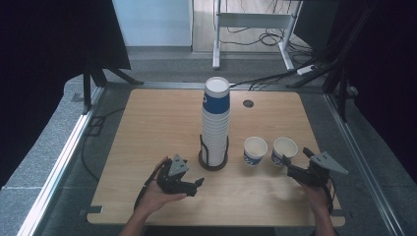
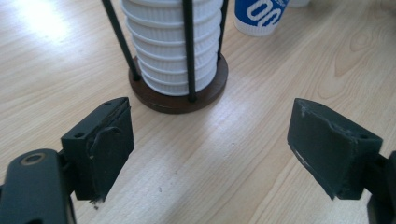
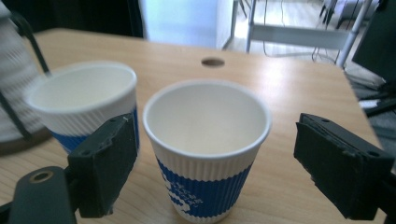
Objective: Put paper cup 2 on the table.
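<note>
A tall stack of white ribbed paper cups (image 1: 216,120), topped by a blue one, stands in a black wire holder (image 1: 213,158) on a brown round base (image 2: 180,95) at the table's middle. Two single blue-and-white cups stand to its right: one (image 1: 255,150) nearer the holder, one (image 1: 284,150) farther right. My right gripper (image 1: 294,165) is open just in front of the right cup (image 3: 207,149), which sits beyond its jaws; the other cup (image 3: 86,105) is behind the left jaw. My left gripper (image 1: 197,184) rests open near the holder with bare table between its jaws.
The wooden table (image 1: 147,128) has a round cable hole (image 1: 248,103) at the back right. Beyond the far edge are a white desk frame (image 1: 255,22) and cables on the floor (image 1: 275,39). Metal rails run along both sides.
</note>
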A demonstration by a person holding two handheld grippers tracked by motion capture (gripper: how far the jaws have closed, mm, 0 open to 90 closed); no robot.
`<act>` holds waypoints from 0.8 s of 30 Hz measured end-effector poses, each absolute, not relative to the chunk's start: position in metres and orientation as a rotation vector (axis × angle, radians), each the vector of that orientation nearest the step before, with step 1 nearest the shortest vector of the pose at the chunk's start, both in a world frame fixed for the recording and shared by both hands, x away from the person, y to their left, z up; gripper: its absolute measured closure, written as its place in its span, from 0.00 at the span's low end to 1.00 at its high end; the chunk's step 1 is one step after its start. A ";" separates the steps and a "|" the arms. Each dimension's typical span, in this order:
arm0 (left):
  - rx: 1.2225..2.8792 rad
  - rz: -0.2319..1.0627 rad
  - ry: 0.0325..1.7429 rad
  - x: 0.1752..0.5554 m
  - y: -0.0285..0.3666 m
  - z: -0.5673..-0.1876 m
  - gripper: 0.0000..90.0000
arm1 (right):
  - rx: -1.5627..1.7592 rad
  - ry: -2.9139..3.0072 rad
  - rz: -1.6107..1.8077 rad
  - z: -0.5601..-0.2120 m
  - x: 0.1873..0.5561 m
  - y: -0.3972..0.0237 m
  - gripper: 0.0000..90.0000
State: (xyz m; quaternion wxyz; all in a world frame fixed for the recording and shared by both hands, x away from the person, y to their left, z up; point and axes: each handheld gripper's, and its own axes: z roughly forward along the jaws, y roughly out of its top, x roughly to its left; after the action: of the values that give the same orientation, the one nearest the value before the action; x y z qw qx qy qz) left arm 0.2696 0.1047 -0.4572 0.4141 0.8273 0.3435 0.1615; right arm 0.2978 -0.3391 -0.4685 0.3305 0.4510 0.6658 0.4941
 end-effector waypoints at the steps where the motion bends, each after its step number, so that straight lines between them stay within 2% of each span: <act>1: 2.072 0.409 0.865 0.270 0.106 -0.456 0.16 | 1.146 1.727 1.324 -0.460 0.290 -0.341 0.18; 7: 2.045 0.428 0.860 0.270 0.110 -0.450 0.16 | 1.058 1.703 1.438 -0.440 0.277 -0.335 0.23; 14: 2.034 0.438 0.851 0.268 0.114 -0.447 0.17 | 0.892 1.804 1.583 -0.421 0.268 -0.295 0.27; 21: 2.039 0.441 0.830 0.265 0.110 -0.446 0.16 | 0.768 1.996 1.644 -0.431 0.273 -0.242 0.29; 24: 2.041 0.442 0.829 0.266 0.110 -0.447 0.16 | 0.752 2.041 1.652 -0.436 0.275 -0.232 0.29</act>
State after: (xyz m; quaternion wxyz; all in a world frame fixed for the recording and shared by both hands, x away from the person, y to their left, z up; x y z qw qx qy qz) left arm 0.2657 0.1096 -0.4473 0.4327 0.8189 0.3327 0.1774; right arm 0.2749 -0.2324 -0.4362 0.2039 0.2697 0.7315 0.5921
